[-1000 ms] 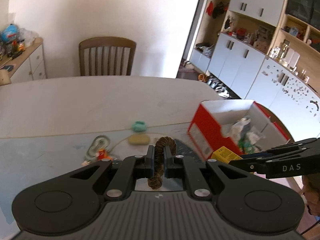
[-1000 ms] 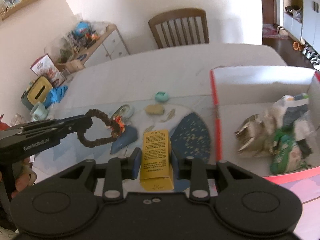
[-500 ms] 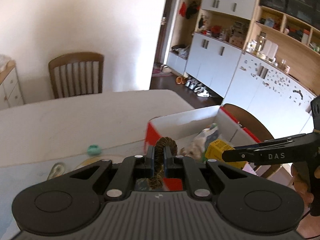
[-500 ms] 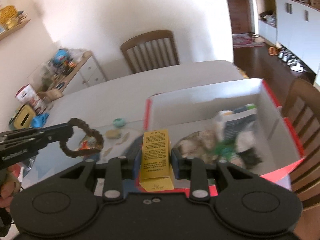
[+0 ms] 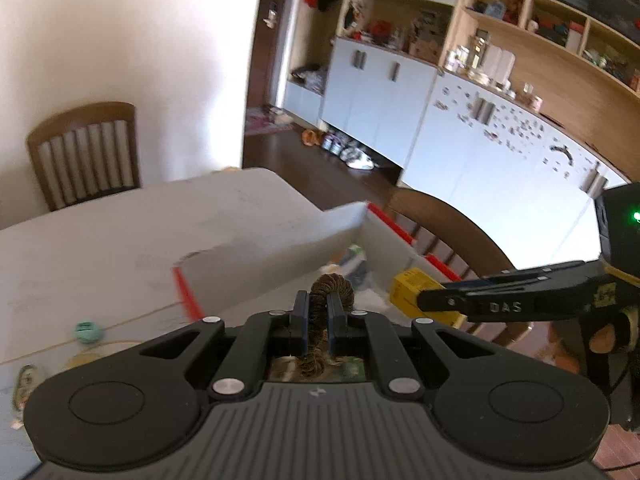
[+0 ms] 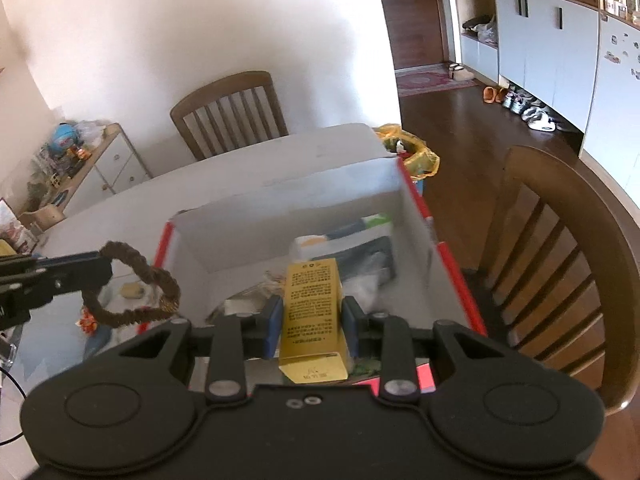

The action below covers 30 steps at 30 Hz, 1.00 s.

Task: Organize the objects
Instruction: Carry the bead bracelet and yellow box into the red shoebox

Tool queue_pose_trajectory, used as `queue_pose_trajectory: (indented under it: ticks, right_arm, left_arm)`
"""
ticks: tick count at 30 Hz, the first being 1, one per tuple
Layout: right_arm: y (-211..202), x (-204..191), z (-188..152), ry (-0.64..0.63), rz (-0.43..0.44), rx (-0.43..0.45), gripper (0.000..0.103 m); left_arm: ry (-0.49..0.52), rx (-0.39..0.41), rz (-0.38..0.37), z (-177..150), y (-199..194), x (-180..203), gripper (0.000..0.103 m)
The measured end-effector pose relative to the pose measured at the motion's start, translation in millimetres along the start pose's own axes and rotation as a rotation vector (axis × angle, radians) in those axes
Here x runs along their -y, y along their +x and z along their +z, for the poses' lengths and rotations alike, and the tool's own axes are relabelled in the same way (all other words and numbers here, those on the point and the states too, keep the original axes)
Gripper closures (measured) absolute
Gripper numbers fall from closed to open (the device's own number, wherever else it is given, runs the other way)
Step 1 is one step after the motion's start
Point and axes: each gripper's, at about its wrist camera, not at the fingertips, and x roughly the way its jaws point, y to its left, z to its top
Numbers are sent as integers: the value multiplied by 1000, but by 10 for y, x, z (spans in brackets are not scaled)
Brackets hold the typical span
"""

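— Between my left gripper's [image 5: 318, 312] fingers sits the brown braided loop [image 5: 328, 292], pinched tight; what does the other side have?

— Between my right gripper's [image 6: 310, 320] blue pads [image 6: 272, 320] I have the yellow carton [image 6: 314, 320] clamped, standing upright with its printed face toward the camera.

— From the left wrist view, that carton [image 5: 408, 290] sticks out past your fingertips, just to the right of my loop, over the box's right-hand corner.

— And from my side your loop [image 6: 138, 284] hangs off your gripper [image 6: 80, 276], to the left of my carton, over the red edge of the box's left wall.

— Ahead of and below both of us is the red-and-white cardboard box [image 6: 408, 208], open on top.

— I see packets and wrappers lying inside it [image 6: 348, 248], right beyond my carton; I can't read them, they're blurred.

— Left of my gripper, on the white table [image 5: 100, 248], lies a small teal thing [image 5: 88, 330].

— Right of the box stands a wooden chair [image 6: 560, 248]; another chair [image 6: 228, 112] stands at the table's far side, against the wall.
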Motion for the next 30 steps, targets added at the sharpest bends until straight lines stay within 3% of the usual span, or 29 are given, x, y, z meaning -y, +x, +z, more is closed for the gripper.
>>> queue_pose_trajectory:
  ticks: [8,14,30]
  right_arm:
    - [177,178,37,-18,9,-24,73]
    - [376,195,24,-51,40,-65,73]
    - [656,256,-87,-105,47,-156,73]
  left_arm:
    - [13,-118,-46,1,500,199,95]
    - [5,-206,-37,-92,807,206,95]
    - [27,-339,66,-370,1199,209,95]
